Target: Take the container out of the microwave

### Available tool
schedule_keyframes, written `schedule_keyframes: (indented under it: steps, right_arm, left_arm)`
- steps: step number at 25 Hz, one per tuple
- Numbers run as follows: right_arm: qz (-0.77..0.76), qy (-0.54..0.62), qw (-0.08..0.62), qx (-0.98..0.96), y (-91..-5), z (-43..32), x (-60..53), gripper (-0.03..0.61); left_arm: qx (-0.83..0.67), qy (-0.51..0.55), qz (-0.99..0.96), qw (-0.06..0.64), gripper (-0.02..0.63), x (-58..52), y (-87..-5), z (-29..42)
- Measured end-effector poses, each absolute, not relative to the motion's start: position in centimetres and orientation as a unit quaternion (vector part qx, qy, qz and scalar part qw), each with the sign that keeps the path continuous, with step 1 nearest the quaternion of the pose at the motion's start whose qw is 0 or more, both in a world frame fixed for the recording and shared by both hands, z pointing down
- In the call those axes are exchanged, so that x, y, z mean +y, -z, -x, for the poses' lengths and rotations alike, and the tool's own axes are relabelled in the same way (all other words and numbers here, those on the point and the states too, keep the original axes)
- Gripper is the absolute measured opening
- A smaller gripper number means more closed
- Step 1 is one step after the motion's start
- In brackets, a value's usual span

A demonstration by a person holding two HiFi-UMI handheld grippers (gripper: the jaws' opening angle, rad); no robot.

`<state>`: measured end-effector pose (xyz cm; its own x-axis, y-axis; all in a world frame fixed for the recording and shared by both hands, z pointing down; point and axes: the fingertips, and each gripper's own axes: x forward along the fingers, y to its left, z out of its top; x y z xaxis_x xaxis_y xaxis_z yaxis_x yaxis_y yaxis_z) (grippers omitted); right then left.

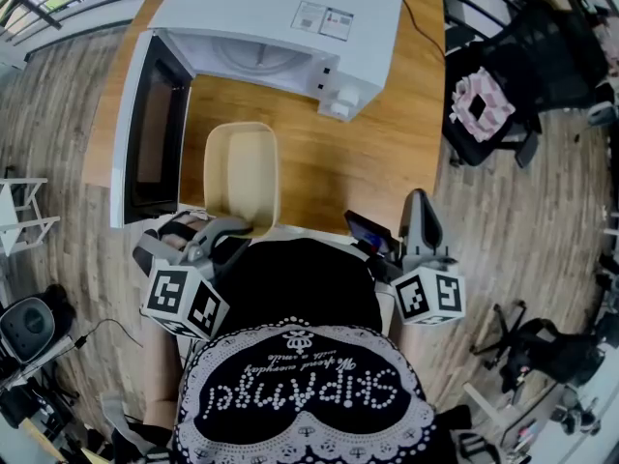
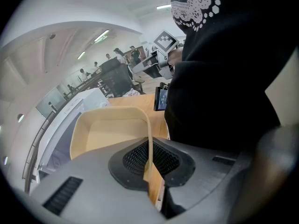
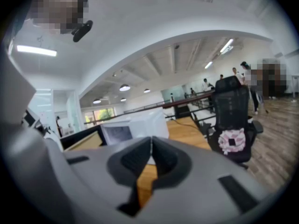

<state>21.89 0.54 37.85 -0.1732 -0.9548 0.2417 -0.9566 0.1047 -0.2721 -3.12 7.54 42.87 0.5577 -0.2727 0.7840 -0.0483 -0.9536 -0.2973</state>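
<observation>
Wooden bench (image 1: 377,162) is carrying the likely light, stiff container (image 1: 242,167) mid-frame; left gripper (image 2: 149,164) fingers are pinching its thin wall, right gripper (image 3: 150,155) fingers resting shut, empty.

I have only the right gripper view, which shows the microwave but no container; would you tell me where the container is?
Observer: The cream container is outside the microwave, over the wooden table just in front of the open cavity.
Operator: Thank you. Is anything holding it?
Observer: Yes. The left hand-held gripper is shut on the container's near wall, which runs up between its pads.
Operator: Is anything left inside the microwave?
Observer: In the part of the cavity that the head view shows, only the round turntable.
</observation>
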Motion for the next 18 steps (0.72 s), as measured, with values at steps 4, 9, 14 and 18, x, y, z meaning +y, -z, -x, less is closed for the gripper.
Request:
schedule_keyframes:
  steps: [4,9,14,18]
  right_arm:
    - [-0.643,-0.186,0.004,-0.743,-37.9,-21.9,0.4,0.034]
    - [-0.643,-0.188,0.007,-0.742,-38.1,-21.9,0.2,0.034]
    - [-0.642,-0.191,0.009,-0.742,-38.4,-21.8,-0.3,0.034]
    - [-0.643,-0.192,0.011,-0.742,-38.6,-21.8,-0.6,0.034]
  left_arm:
    - [0.092,0.461,0.874,0.123,0.028,7.3,-42.8,3.1]
    - [0.091,0.461,0.874,0.124,0.028,7.1,-42.7,3.2]
    - [0.093,0.462,0.873,0.128,0.028,6.4,-42.8,3.3]
    - [0.094,0.462,0.873,0.129,0.028,6.0,-42.7,3.3]
